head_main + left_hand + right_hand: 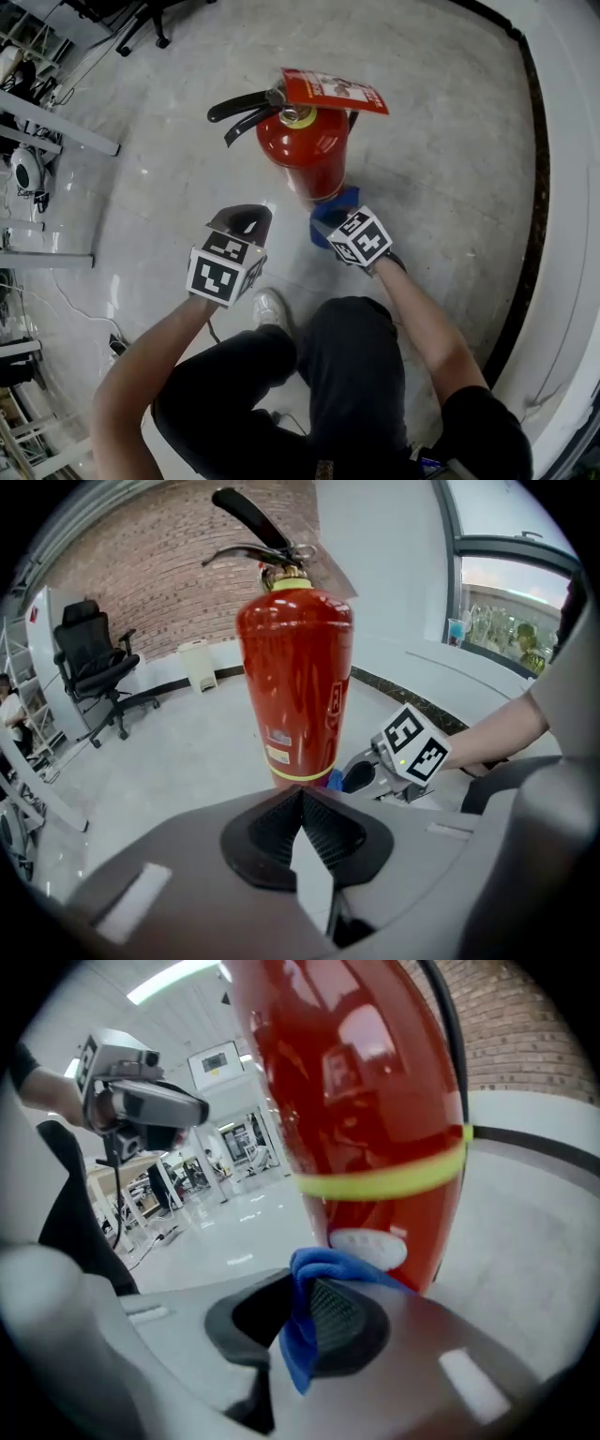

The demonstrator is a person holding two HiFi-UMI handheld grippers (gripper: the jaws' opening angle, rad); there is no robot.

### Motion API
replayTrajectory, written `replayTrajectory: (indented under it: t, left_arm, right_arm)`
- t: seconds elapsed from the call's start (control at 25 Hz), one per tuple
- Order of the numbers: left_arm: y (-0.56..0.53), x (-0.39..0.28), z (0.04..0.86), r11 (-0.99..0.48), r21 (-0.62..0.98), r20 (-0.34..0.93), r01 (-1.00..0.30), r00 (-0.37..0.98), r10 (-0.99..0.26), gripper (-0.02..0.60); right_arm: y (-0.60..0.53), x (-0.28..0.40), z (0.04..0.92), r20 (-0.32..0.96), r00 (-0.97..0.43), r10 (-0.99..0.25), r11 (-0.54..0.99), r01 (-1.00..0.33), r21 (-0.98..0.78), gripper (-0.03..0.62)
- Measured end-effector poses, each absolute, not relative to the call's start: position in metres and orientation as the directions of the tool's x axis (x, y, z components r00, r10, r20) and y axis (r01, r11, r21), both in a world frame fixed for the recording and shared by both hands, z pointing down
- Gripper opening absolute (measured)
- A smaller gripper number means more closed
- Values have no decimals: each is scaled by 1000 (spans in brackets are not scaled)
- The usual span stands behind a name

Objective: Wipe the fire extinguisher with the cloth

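Two claws sit below the upright red fire extinguisher (305,155), upper centre. Right claw (328,223) grips the blue cloth (343,199) beside its base; left claw (246,221) is clenched, empty. Advice: press the cloth flat, following the curve.

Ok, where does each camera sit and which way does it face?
Head view: on the head, steeply down at the fire extinguisher; arms, legs, left gripper, right gripper show.
Left gripper view: over shut jaws toward the fire extinguisher; right forearm shows.
Right gripper view: close on its lower body; jaws clamp the blue cloth; left gripper shows.
Shared: all see the fire extinguisher.
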State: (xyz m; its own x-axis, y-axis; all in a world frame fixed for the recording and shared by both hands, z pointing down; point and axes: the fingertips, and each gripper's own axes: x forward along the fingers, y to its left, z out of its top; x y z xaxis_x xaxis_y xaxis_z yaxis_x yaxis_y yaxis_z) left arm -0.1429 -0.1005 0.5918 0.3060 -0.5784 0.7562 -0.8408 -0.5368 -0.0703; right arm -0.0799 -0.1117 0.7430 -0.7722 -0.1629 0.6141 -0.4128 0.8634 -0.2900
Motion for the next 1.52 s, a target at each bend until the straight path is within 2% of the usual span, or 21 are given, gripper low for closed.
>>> replayTrajectory:
  t: [0.28, 0.8, 1.08, 1.24, 1.4, 1.52]
  left_arm:
    - [-101, -138, 553, -570, -91, 693, -817, 359, -625, 8]
    - [-134, -166, 458, -467, -164, 568, -869, 304, -765, 8]
    - [-140, -182, 410, -432, -124, 520, -893, 312, -795, 8]
    - [-139, -182, 385, -451, -134, 503, -883, 331, -798, 8]
    - [-148, -177, 365, -469, -141, 473, -872, 357, -806, 8]
    - [-155, -175, 361, -486, -107, 455, -867, 392, -800, 8]
  right_arm:
    - [-110, -90, 595, 412, -879, -240, 931, -328, -158, 49]
    - [-103, -83, 413, 204, -935, -290, 957, -279, 78, 49]
    - [-102, -76, 307, 43, -957, -288, 956, -285, 78, 49]
    - [-104, -71, 249, -25, -952, -305, 942, -306, 137, 49]
    - [-126, -71, 222, -24, -935, -355, 914, -352, 204, 49]
    - [-161, -78, 244, 71, -907, -416, 892, -392, 224, 49]
